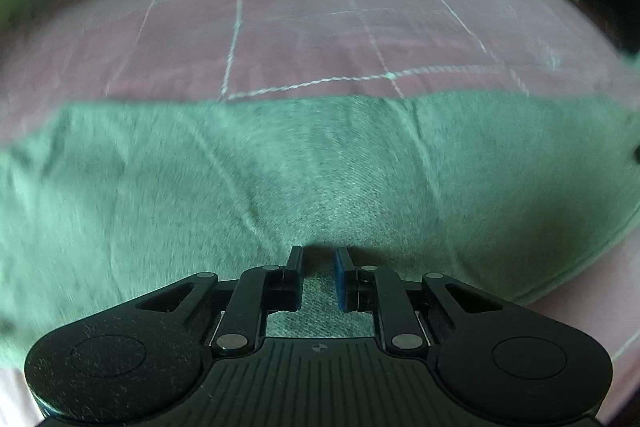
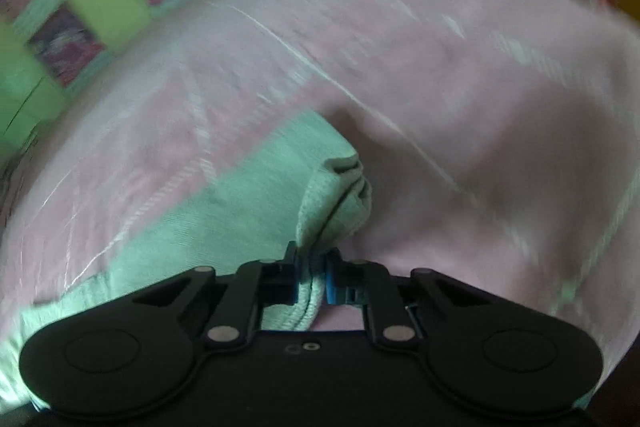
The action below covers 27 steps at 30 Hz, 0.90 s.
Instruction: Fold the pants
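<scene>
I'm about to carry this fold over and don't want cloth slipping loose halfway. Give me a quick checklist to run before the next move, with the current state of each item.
1. Right gripper pinching the pants: ok, a bunched ribbed edge sits between its fingers.
2. Left gripper pinching the pants: cannot tell; the jaws stand nearly shut with cloth below, contact unclear.
3. Cloth ahead of the left gripper lying flat: ok, only shallow creases.
4. Cloth at the right grip tidy: not ok, it is bunched into folds.
5. Pink bedsheet beyond the pants free of objects: ok.
</scene>
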### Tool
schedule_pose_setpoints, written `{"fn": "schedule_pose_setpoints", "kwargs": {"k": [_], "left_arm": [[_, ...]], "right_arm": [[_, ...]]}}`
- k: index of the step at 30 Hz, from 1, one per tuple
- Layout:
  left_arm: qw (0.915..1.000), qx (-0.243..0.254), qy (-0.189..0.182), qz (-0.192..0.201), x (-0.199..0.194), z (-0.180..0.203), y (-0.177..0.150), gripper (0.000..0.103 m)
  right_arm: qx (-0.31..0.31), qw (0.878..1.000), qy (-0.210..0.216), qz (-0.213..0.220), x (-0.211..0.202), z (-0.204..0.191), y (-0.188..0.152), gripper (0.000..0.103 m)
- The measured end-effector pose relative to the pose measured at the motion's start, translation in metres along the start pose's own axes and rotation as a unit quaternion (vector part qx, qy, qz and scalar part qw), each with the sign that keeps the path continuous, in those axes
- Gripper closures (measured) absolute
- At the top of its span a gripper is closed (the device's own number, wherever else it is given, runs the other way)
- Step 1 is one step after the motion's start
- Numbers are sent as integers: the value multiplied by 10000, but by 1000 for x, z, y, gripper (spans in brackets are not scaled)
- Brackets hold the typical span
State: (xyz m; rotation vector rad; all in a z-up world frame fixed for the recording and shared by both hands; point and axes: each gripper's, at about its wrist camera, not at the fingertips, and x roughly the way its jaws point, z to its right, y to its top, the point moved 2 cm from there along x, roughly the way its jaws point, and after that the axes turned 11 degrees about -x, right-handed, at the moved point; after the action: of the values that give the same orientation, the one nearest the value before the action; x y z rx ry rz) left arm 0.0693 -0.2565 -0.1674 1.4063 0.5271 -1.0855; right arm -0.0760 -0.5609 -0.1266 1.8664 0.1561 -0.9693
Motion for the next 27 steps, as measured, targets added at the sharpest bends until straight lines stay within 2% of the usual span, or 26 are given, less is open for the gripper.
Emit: {"fn": "schedule_pose_setpoints", "kwargs": {"k": [2, 4, 7, 12, 15, 16, 18, 20, 21, 22, 23, 24, 25, 26, 27], "left_arm": [[9986, -498, -131, -125, -8, -23, 11, 88], [9972, -749, -49, 0, -18, -49, 23, 88], [9944, -1033, 128, 171, -33, -92, 34, 88], [9896, -1302, 496, 348, -48, -151, 34, 88], [9870, -1493, 531, 248, -47, -175, 28, 88], [9865, -1557, 476, 185, -45, -179, 26, 88], [9856, -1671, 251, 53, -42, -182, 21, 88], [9822, -1866, -166, -126, -40, -181, 19, 88], [9779, -2030, -416, -272, -38, -178, 19, 88], [9737, -2157, -621, -381, -37, -175, 19, 88], [9696, -2255, -822, -480, -35, -171, 20, 83], [9664, -2311, -964, -575, -33, -166, 20, 74], [9641, -2350, -1047, -659, -31, -161, 19, 37], [9623, -2410, -1078, -647, -32, -157, 18, 7], [9600, -2511, -1152, -464, -35, -154, 16, 4]], "right_arm": [[-466, 9983, 163, 294, -13, -26, 7, 92], [-865, 9942, 430, 475, -22, -60, 14, 92], [-1607, 9807, 912, 632, -32, -129, 13, 92], [-2348, 9552, 1784, 245, -20, -231, -25, 92], [-2738, 9403, 2010, -235, 1, -273, -66, 89], [-2862, 9364, 1982, -457, 11, -280, -79, 83], [-3131, 9298, 1769, -782, 27, -287, -105, 78], [-3278, 9245, 1829, -665, 24, -289, -110, 53], [-3227, 9221, 2006, -735, 20, -289, -106, 32], [-3143, 9216, 2156, -738, 14, -287, -101, 33], [-3078, 9221, 2254, -652, 7, -285, -97, 38], [-3037, 9229, 2307, -523, -2, -284, -92, 44], [-2994, 9256, 2278, -422, -7, -280, -88, 44], [-2914, 9310, 2180, -297, -11, -272, -82, 44], [-2806, 9363, 2105, -170, -16, -262, -76, 43]]}}
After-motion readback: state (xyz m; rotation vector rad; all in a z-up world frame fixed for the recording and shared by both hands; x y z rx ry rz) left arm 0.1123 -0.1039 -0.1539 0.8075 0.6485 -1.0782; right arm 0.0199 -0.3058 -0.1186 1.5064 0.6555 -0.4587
